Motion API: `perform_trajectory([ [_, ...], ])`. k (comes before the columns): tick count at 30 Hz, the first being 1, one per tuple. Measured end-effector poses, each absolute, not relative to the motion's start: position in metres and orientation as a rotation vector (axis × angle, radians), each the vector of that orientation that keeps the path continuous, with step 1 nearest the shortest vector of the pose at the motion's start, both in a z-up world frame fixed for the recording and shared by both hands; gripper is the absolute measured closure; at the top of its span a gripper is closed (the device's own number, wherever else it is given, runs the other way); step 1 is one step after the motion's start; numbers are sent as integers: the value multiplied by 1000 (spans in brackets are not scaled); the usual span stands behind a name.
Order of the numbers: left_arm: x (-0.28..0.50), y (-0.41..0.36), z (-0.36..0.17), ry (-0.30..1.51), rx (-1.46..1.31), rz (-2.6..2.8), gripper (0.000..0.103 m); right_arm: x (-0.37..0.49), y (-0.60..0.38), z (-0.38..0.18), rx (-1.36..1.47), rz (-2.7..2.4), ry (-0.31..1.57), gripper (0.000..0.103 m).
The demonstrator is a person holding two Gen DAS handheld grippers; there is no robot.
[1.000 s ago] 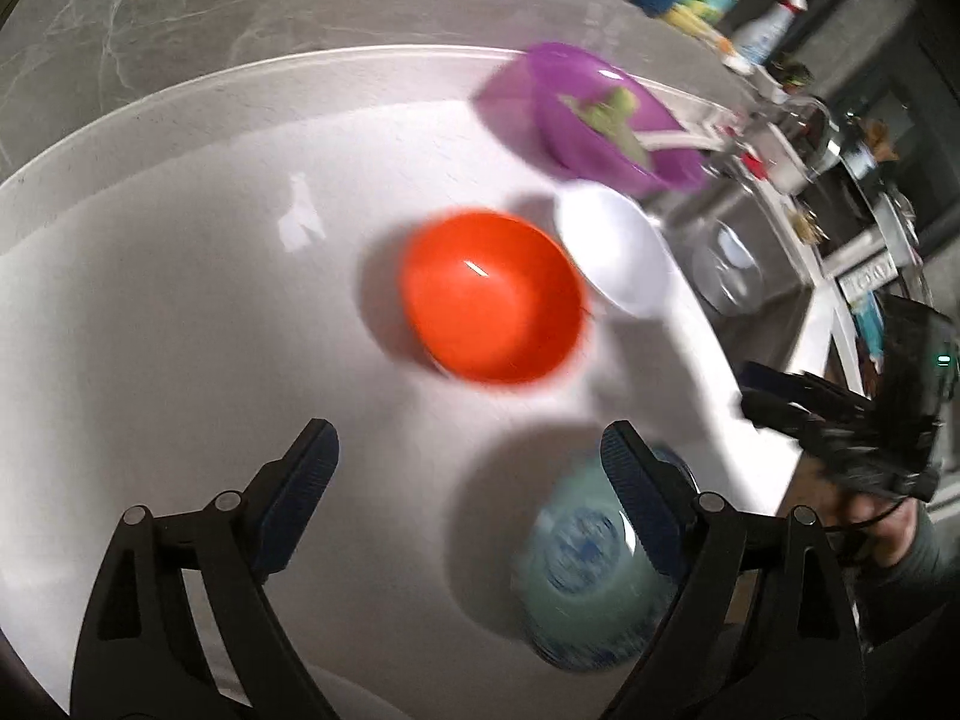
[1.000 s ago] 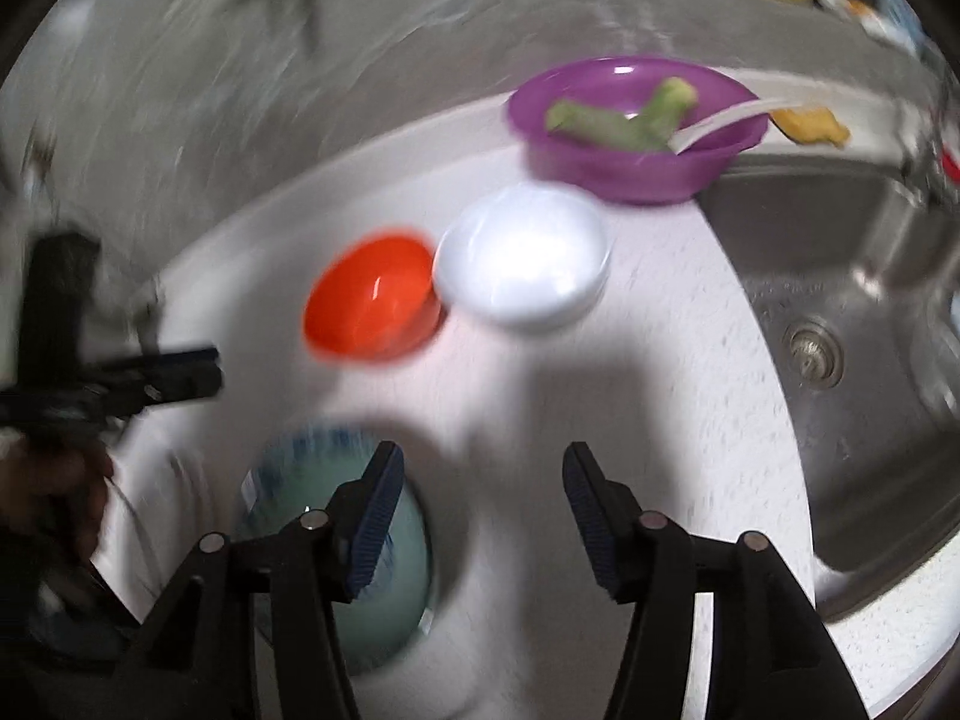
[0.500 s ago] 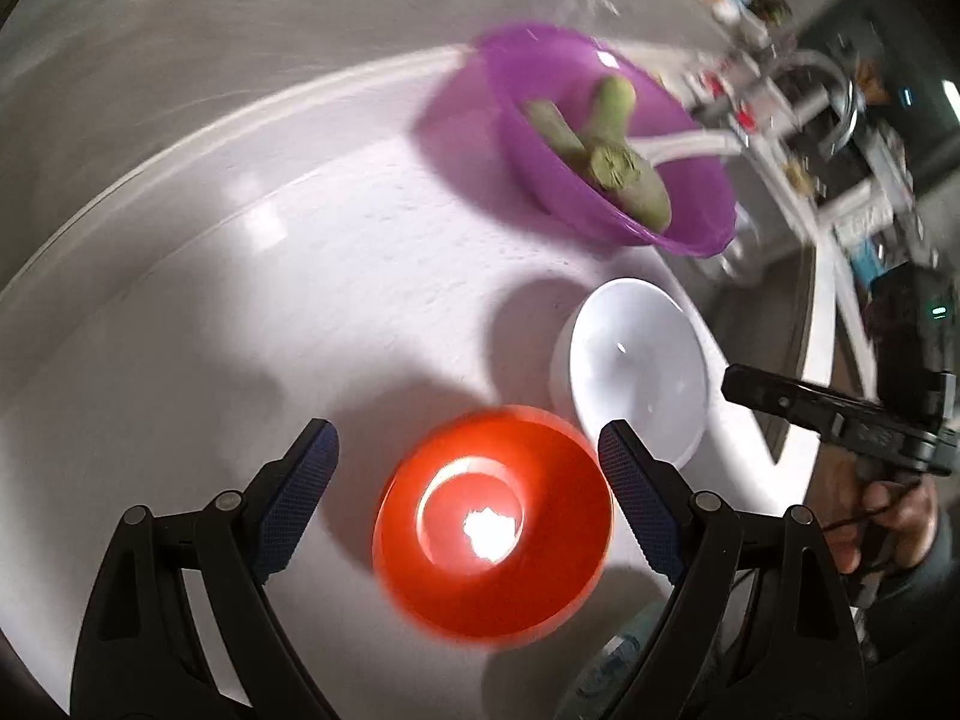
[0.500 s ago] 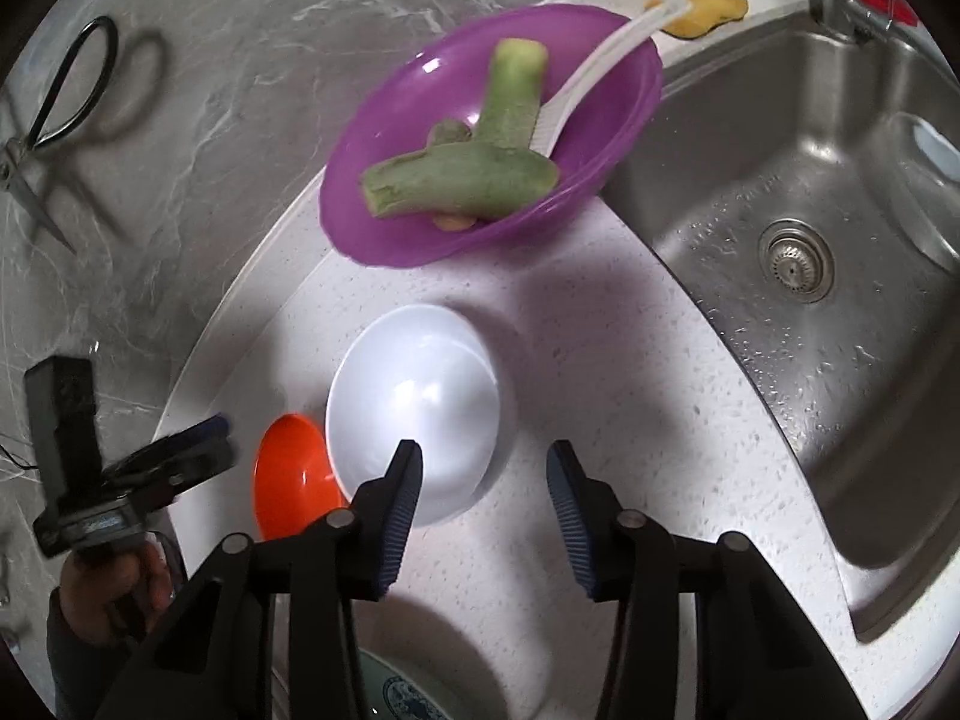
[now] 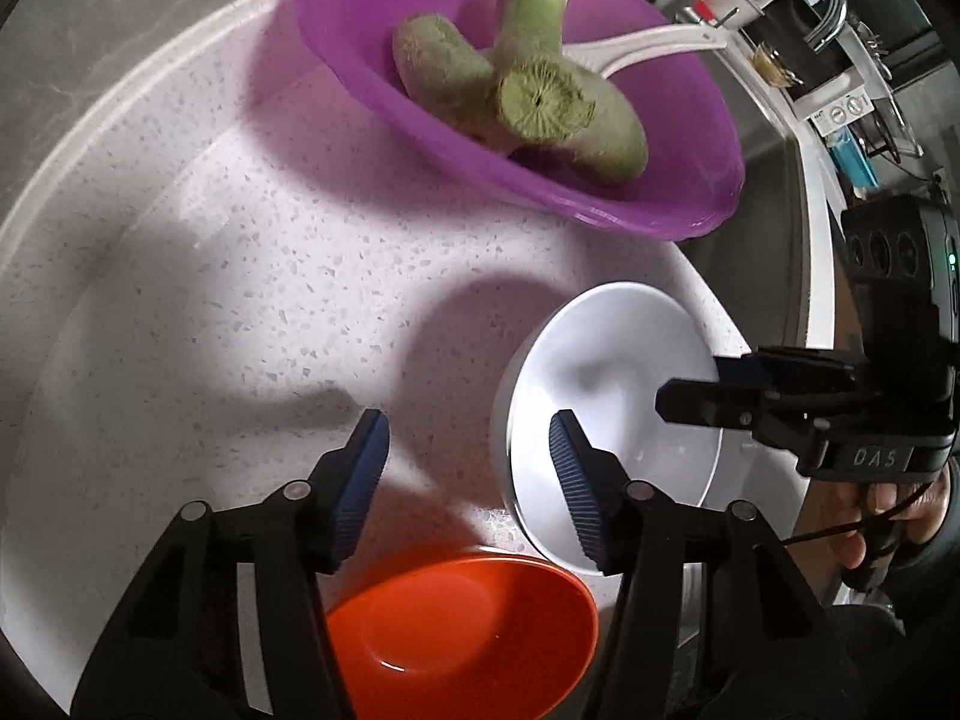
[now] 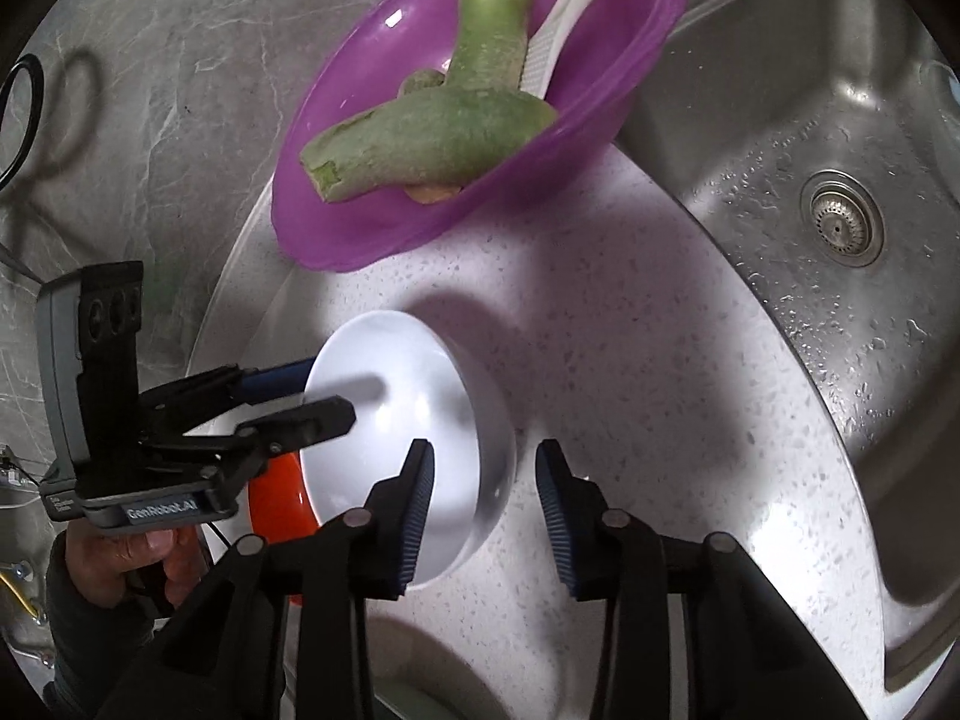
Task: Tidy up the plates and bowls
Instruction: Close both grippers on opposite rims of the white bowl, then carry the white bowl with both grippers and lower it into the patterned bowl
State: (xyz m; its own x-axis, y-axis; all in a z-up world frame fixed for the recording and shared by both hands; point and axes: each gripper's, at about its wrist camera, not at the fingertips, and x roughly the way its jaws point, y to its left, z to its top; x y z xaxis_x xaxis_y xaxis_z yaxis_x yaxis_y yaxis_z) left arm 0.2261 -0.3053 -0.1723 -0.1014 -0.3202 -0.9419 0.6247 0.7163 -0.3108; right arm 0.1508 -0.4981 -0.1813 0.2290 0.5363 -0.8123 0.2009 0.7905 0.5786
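A white bowl [image 5: 612, 384] sits on the speckled white counter [image 5: 240, 276], with an orange bowl [image 5: 462, 630] beside it. My left gripper [image 5: 468, 468] is open; its jaws straddle the white bowl's left rim, right finger inside. My right gripper [image 6: 483, 492] is open, straddling the white bowl's [image 6: 414, 414] right wall, left finger inside. The left gripper [image 6: 300, 396] shows in the right wrist view, and the right gripper [image 5: 696, 387] in the left wrist view. The orange bowl [image 6: 276, 504] is mostly hidden in the right wrist view.
A purple bowl [image 5: 528, 108] holding green vegetable pieces and a white spoon stands behind the white bowl, also in the right wrist view [image 6: 480, 102]. A steel sink [image 6: 828, 228] lies to the right. A grey marble wall [image 6: 150, 90] backs the counter.
Both grippers have moved forward and down to the white bowl and now straddle its rim from opposite sides. The blue patterned bowl has dropped out of view.
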Motion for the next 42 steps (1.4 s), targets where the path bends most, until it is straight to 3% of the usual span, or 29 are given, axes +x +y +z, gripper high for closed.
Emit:
perform_trajectory([
  [3, 230, -309, -183, 1495, 265, -825, 69, 153, -501, -188, 688, 251, 1365, 68],
  [10, 219, -302, -196, 1529, 268, -851, 84, 154, -499, -195, 696, 259, 1385, 84],
  [13, 218, -304, -198, 1533, 264, -853, 92, 156, -495, -193, 679, 265, 1382, 85],
  [20, 210, -309, -198, 1514, 265, -829, 92, 156, -495, -191, 693, 251, 1381, 87],
  [29, 197, -303, -161, 1498, 234, -825, 92, 154, -502, -172, 696, 248, 1365, 88],
  [42, 89, -256, -95, 1436, 156, -806, 92, 79, -471, -119, 625, 372, 1368, 89],
])
